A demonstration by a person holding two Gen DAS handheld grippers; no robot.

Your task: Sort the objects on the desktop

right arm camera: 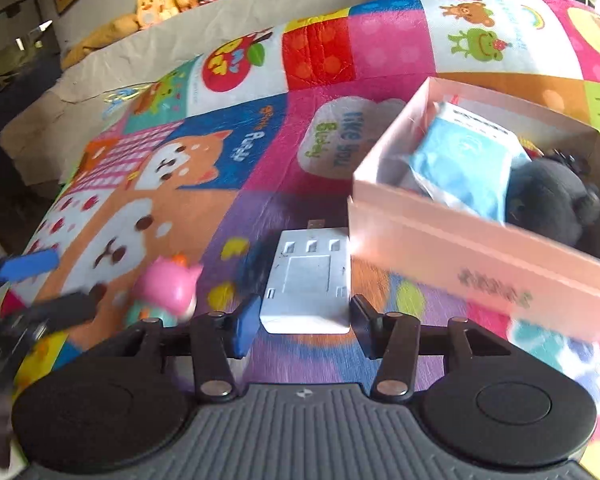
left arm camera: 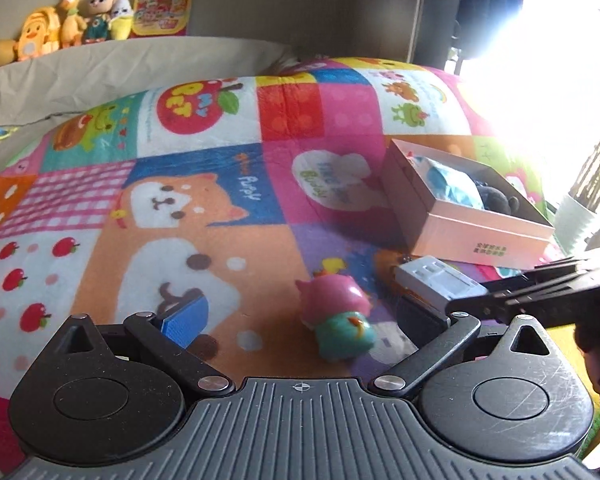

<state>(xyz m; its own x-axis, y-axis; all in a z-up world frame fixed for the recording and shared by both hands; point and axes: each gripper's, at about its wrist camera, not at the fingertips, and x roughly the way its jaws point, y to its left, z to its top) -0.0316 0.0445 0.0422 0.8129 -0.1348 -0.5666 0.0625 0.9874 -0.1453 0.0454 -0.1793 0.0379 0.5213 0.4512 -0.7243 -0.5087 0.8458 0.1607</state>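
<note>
My right gripper (right arm camera: pixel 305 326) has its blue pad and black pad against the two sides of a white charger block (right arm camera: pixel 308 280) that lies on the patchwork blanket. The block sits just in front of a pink open box (right arm camera: pixel 480 256) holding a blue packet (right arm camera: pixel 460 168) and a dark plush (right arm camera: pixel 548 196). My left gripper (left arm camera: pixel 300 318) stands open wide over a pink and teal toy figure (left arm camera: pixel 340 316), without touching it. From the left wrist the charger (left arm camera: pixel 436 282) and the box (left arm camera: pixel 472 236) lie to the right, with the right gripper's fingers (left arm camera: pixel 512 300) reaching in.
The blanket (left arm camera: pixel 204 216) covers a bed. Several plush toys (left arm camera: pixel 72 20) line the grey headboard ledge at the back. Strong glare from a window whites out the upper right of the left wrist view. The left gripper's fingers (right arm camera: pixel 32 266) show at the left of the right wrist view.
</note>
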